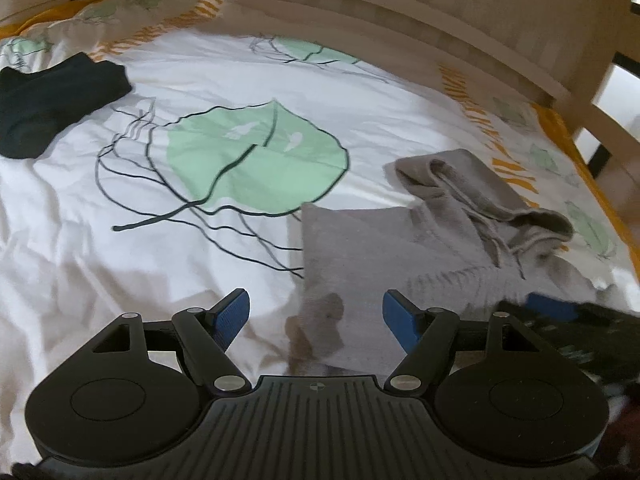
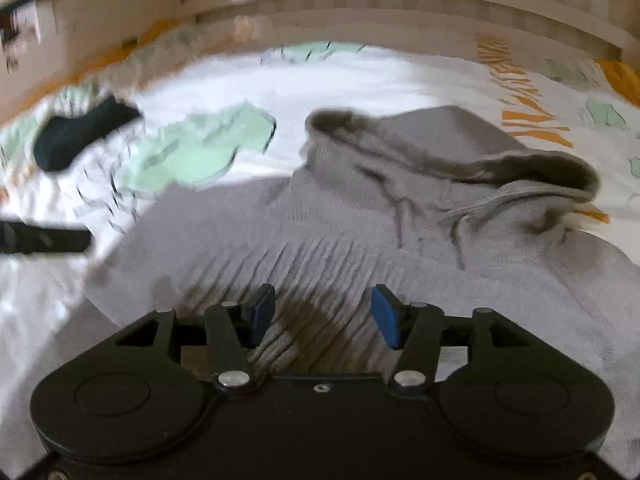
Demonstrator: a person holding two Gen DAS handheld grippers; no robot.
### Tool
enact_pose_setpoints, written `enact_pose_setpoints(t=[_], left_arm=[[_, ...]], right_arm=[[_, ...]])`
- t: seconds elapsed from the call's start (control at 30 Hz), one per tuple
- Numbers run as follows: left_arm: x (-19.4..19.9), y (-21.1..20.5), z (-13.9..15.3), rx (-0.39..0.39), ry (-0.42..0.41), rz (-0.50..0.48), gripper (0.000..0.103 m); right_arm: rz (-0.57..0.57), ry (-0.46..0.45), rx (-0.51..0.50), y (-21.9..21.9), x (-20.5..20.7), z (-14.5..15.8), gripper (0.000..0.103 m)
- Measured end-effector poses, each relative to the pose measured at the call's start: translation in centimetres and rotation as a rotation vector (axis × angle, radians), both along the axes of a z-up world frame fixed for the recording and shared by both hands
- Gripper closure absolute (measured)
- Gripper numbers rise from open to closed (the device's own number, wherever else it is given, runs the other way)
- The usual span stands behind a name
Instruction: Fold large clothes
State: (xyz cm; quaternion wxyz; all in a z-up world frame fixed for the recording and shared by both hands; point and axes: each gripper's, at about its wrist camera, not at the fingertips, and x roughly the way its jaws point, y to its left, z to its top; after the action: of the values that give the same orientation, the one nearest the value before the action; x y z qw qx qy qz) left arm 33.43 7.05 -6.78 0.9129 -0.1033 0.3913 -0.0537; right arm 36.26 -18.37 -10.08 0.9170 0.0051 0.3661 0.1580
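I am holding my left gripper (image 1: 316, 320) with its jaws spread wide and empty, hovering just above the near left edge of the grey hoodie (image 1: 400, 256). My right gripper (image 2: 323, 314) is also gaping and holding nothing, poised low over the hoodie's ribbed knit, its hood (image 2: 472, 160) lying beyond. To fold well, I am judging I should pinch one layer cleanly at each side and lift both evenly. The hoodie is lying partly folded on the leaf-print duvet (image 1: 180, 272); a dark garment (image 1: 52, 100) is sitting well apart, far left of the hoodie.
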Motion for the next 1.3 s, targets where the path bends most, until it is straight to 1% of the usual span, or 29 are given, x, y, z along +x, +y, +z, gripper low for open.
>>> enact_pose_setpoints(t=[0.07, 0.13, 0.2, 0.27, 0.37, 0.4, 0.47, 0.6, 0.63, 0.67, 0.7, 0.73, 0.77, 0.8, 0.87, 0.93, 1.0, 1.13, 1.17, 1.2, 1.23, 1.3], left_arm=[[-0.1, -0.4, -0.1, -0.006, -0.008, -0.014, 0.030], [-0.1, -1.0, -0.3, -0.010, -0.012, -0.037, 0.030], [-0.1, -1.6, -0.6, -0.010, -0.010, -0.063, 0.027], [-0.2, -2.3, -1.0, -0.010, -0.009, -0.086, 0.023], [-0.2, -3.1, -1.7, -0.010, 0.006, -0.120, 0.022], [-0.2, -3.3, -1.9, 0.000, 0.008, -0.122, 0.021], [-0.2, -3.7, -2.3, 0.030, 0.002, -0.129, 0.019], [0.1, -4.2, -3.4, 0.083, 0.028, -0.133, 0.013], [0.3, -4.3, -3.8, 0.099, 0.038, -0.132, 0.011], [0.4, -4.4, -4.1, 0.114, 0.044, -0.129, 0.007], [0.5, -4.4, -4.5, 0.118, 0.055, -0.123, 0.007], [0.7, -4.2, -5.0, 0.093, 0.077, -0.118, 0.006], [0.7, -4.0, -5.2, 0.065, 0.078, -0.102, 0.005], [0.8, -3.9, -5.2, 0.057, 0.072, -0.097, 0.004], [0.8, -4.1, -5.1, 0.081, 0.075, -0.105, 0.003], [0.8, -4.2, -5.2, 0.086, 0.073, -0.105, 0.002], [0.8, -4.3, -5.3, 0.083, 0.070, -0.103, 0.001], [0.9, -4.4, -5.3, 0.086, 0.071, -0.103, 0.001], [0.9, -4.3, -5.3, 0.084, 0.072, -0.104, 0.001], [1.0, -4.3, -5.3, 0.082, 0.073, -0.106, 0.001], [1.0, -4.2, -5.2, 0.079, 0.074, -0.108, 0.001], [1.0, -4.1, -5.0, 0.070, 0.078, -0.106, 0.002]], right_arm=[[-0.021, -0.024, 0.023, -1.6, -0.8, 1.3, 0.039], [-0.051, -0.041, 0.015, -4.1, -1.8, 2.7, 0.031], [-0.094, -0.041, 0.001, -6.6, -2.2, 3.6, 0.030], [-0.165, -0.031, -0.022, -10.3, -3.0, 4.1, 0.029], [-0.278, -0.013, -0.085, -15.9, -4.0, 4.4, 0.029], [-0.320, -0.006, -0.104, -18.0, -4.3, 4.4, 0.029], [-0.405, 0.011, -0.110, -22.0, -4.9, 4.2, 0.029], [-0.614, 0.039, -0.072, -30.3, -6.3, 4.0, 0.029], [-0.656, 0.041, -0.064, -32.0, -6.8, 4.1, 0.029], [-0.704, 0.040, -0.055, -33.9, -7.3, 4.2, 0.029], [-0.747, 0.036, -0.049, -35.4, -7.8, 4.4, 0.029], [-0.790, 0.029, -0.046, -37.1, -8.3, 4.6, 0.029], [-0.832, 0.024, -0.042, -38.6, -8.7, 4.9, 0.029], [-0.868, 0.021, -0.039, -39.8, -9.1, 4.9, 0.028], [-0.942, 0.023, -0.026, -42.3, -9.5, 4.7, 0.028], [-1.003, 0.032, -0.001, -44.7, -9.8, 4.1, 0.028], [-1.039, 0.051, 0.031, -45.9, -9.9, 3.2, 0.028], [-1.058, 0.082, 0.118, -47.9, -9.6, 1.1, 0.029], [-1.062, 0.086, 0.131, -48.0, -9.4, 0.7, 0.031], [-1.061, 0.091, 0.140, -48.0, -9.3, 0.4, 0.046], [-1.058, 0.099, 0.145, -48.1, -9.1, 0.2, 0.072], [-1.064, 0.096, 0.119, -47.6, -9.1, 0.6, 0.081]])
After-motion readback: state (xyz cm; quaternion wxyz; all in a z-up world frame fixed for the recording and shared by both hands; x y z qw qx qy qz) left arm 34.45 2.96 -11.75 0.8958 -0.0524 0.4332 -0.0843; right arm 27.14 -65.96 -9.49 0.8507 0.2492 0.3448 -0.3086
